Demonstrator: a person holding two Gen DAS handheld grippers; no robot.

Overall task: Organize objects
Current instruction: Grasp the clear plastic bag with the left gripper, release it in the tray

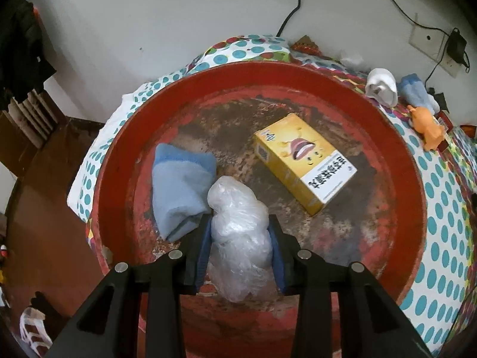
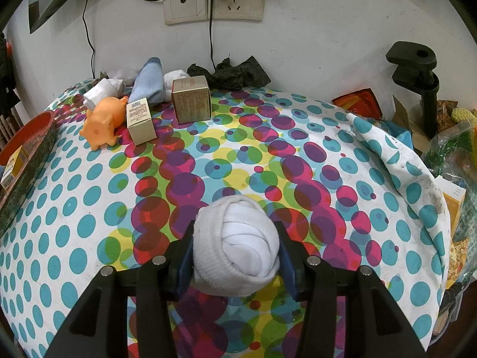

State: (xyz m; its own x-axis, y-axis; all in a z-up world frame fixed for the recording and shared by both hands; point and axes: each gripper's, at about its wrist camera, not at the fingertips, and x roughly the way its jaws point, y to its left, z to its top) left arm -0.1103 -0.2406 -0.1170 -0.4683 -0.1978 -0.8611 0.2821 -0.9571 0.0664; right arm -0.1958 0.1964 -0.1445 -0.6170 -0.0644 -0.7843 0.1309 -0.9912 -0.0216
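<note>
A table under a spotted cloth [image 2: 89,226] stands against a white wall. Nearest, the right gripper [image 2: 235,250] pinches a rolled white sock [image 2: 235,241] above the cloth, while the left gripper [image 1: 240,238] squeezes a crumpled plastic bag [image 1: 238,226] over the red basin [image 1: 396,155]. The slippery bag may slide free early, landing on the blue cloth [image 1: 179,185] just beside it rather than clear of the yellow box [image 1: 304,161] farther back.
</note>
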